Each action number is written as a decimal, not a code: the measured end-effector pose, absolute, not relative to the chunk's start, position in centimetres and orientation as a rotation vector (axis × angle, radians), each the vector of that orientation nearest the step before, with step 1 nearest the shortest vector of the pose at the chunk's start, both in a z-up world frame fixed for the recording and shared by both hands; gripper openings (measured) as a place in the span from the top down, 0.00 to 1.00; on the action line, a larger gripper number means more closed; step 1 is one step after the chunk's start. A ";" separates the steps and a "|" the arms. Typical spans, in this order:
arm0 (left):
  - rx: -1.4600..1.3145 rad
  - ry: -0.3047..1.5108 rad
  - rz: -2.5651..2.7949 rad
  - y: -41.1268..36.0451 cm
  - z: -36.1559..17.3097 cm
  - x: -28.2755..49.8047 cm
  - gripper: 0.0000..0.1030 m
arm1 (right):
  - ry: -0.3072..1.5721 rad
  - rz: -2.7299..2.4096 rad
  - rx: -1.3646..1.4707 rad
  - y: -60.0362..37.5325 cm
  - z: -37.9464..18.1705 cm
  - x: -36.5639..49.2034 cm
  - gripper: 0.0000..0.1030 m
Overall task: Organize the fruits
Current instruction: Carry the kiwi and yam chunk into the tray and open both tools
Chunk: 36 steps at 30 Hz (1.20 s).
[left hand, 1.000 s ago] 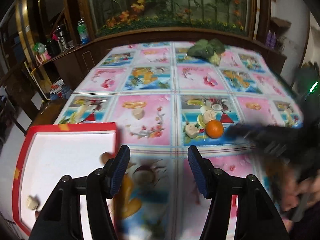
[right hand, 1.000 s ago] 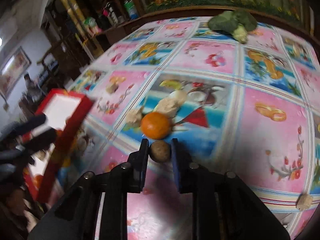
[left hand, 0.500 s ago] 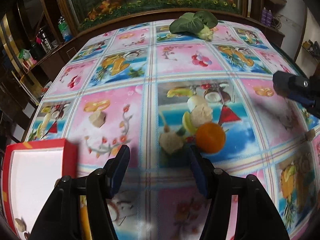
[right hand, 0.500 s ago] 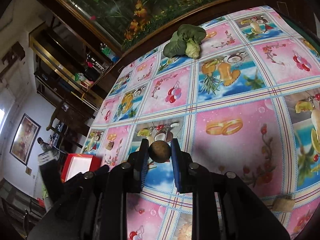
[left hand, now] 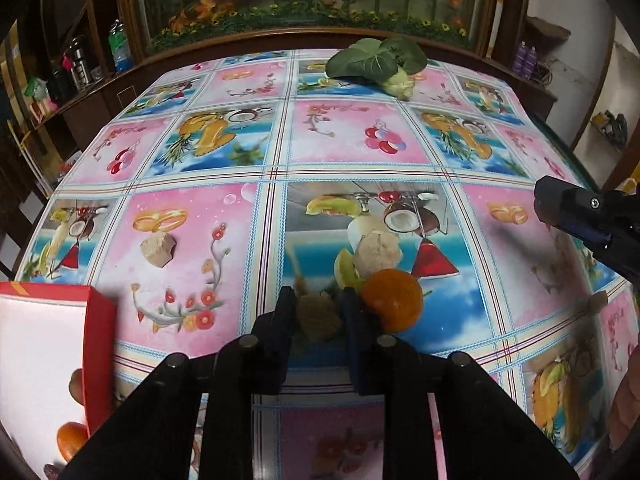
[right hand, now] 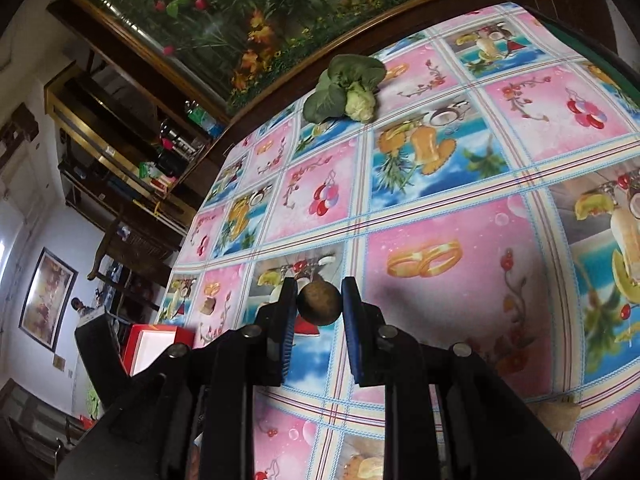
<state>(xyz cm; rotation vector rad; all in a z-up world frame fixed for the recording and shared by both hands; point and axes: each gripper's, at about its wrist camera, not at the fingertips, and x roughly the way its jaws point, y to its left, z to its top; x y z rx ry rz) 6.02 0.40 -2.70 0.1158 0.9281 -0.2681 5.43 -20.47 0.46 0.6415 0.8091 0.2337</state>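
Note:
My left gripper point(left hand: 319, 312) is shut on a small tan lumpy piece point(left hand: 318, 314) on the tablecloth, right beside an orange point(left hand: 393, 300). A pale lumpy piece point(left hand: 378, 254) lies just behind the orange. The red tray with a white inside point(left hand: 44, 344) sits at the left; it holds an orange fruit point(left hand: 72, 440) and a brown one point(left hand: 76, 386). My right gripper point(right hand: 319, 300) is shut on a small round brown fruit point(right hand: 319, 304) and holds it above the table. It shows at the right edge of the left wrist view point(left hand: 588, 216).
A leafy green vegetable point(left hand: 378, 62) lies at the table's far edge. A tan chunk point(left hand: 158, 249) lies left of centre, a small one point(left hand: 596, 301) near the right edge. Wooden shelves and a planter stand behind the table.
My left gripper has moved forward and closed on the tan piece beside the orange. My right gripper has lifted the brown fruit and swung away to the right.

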 end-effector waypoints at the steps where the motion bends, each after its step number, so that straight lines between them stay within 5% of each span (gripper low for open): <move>1: 0.109 0.931 -0.260 0.6 -2.7 5.9 0.79 | 0.809 0.235 0.642 -20.5 0.4 5.5 0.77; 14: 0.057 0.790 -0.278 4.1 2.8 -3.7 0.79 | 0.788 0.359 0.541 -16.2 1.8 4.3 0.76; 36: 0.023 0.754 -0.167 11.5 2.9 -10.0 0.79 | 0.816 0.622 0.152 -2.3 1.0 -0.7 0.76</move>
